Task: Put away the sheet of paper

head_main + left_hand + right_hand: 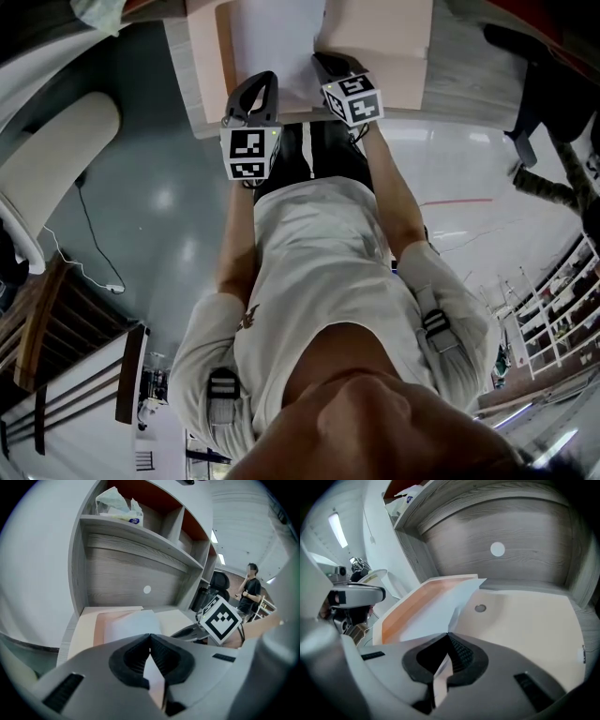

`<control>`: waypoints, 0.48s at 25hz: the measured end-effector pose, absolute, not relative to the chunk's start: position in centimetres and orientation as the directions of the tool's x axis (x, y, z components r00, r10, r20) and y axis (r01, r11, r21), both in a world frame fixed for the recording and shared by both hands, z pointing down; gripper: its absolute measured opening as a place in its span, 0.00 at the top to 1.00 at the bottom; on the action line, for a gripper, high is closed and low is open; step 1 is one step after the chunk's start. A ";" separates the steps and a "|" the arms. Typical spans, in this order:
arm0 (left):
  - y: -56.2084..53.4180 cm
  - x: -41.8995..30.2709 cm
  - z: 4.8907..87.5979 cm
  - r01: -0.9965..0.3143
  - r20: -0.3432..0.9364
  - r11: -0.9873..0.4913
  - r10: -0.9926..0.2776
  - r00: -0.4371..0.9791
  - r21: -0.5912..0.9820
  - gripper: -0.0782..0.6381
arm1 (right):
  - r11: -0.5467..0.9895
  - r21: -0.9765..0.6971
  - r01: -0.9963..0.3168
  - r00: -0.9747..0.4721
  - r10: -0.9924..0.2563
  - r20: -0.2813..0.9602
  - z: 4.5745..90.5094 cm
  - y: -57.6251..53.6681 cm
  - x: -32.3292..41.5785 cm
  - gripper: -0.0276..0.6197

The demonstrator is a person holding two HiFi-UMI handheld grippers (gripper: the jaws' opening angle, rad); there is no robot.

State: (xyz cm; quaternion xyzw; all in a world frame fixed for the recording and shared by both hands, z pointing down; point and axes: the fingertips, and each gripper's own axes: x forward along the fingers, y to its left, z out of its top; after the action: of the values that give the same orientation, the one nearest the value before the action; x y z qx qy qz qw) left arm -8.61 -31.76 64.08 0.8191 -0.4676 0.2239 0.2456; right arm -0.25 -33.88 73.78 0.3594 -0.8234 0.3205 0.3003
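A white sheet of paper (277, 42) lies over an open beige-pink folder (380, 42) on the desk. My left gripper (265, 77) is shut on the sheet's near edge at its left, and my right gripper (324, 61) is shut on the same edge at its right. In the left gripper view the sheet (132, 624) runs out from between the closed jaws of that gripper (150, 637), with the right gripper's marker cube (220, 619) beside it. In the right gripper view the paper (436, 609) is pinched in that gripper (447, 637) and rises over the folder (525, 616).
The desk has a grey wood back panel (122, 581) and a shelf above holding a plastic bag (117, 506). A person (251, 590) stands at the far right by a black office chair (218, 581). A cream chair (56, 159) stands left of the desk.
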 end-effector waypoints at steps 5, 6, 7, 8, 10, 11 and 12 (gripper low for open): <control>-31.4 -9.2 64.4 -0.878 0.602 -0.435 -0.652 0.461 0.200 0.86 | 0.543 -0.310 -0.781 -0.563 -0.396 0.726 74.0 -34.1 -1.3 0.92; -31.3 -9.3 64.3 -0.878 0.601 -0.435 -0.653 0.461 0.200 0.86 | 0.545 -0.308 -0.780 -0.563 -0.394 0.727 74.0 -34.1 -1.6 0.92; -31.3 -9.4 64.3 -0.878 0.599 -0.437 -0.655 0.461 0.197 0.86 | 0.548 -0.306 -0.778 -0.563 -0.392 0.728 74.0 -34.1 -1.8 0.92; -31.2 -9.4 64.3 -0.878 0.598 -0.437 -0.656 0.460 0.196 0.86 | 0.552 -0.304 -0.777 -0.563 -0.392 0.728 74.1 -34.2 -2.1 0.92; -31.2 -9.6 64.4 -0.879 0.598 -0.436 -0.657 0.459 0.196 0.86 | 0.558 -0.298 -0.775 -0.561 -0.388 0.731 74.3 -34.3 -2.5 0.92; -31.3 -9.6 64.5 -0.879 0.598 -0.435 -0.657 0.459 0.196 0.86 | 0.561 -0.295 -0.774 -0.559 -0.385 0.734 74.4 -34.3 -2.7 0.92; -31.3 -9.7 64.5 -0.879 0.598 -0.434 -0.658 0.458 0.197 0.86 | 0.564 -0.291 -0.773 -0.557 -0.383 0.737 74.5 -34.3 -2.9 0.92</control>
State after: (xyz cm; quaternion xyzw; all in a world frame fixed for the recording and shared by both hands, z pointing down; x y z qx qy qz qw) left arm -9.73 -31.30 64.51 0.8168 -0.4704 0.2228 0.2489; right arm -2.89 -34.28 74.49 0.3497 -0.8264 0.3094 0.3147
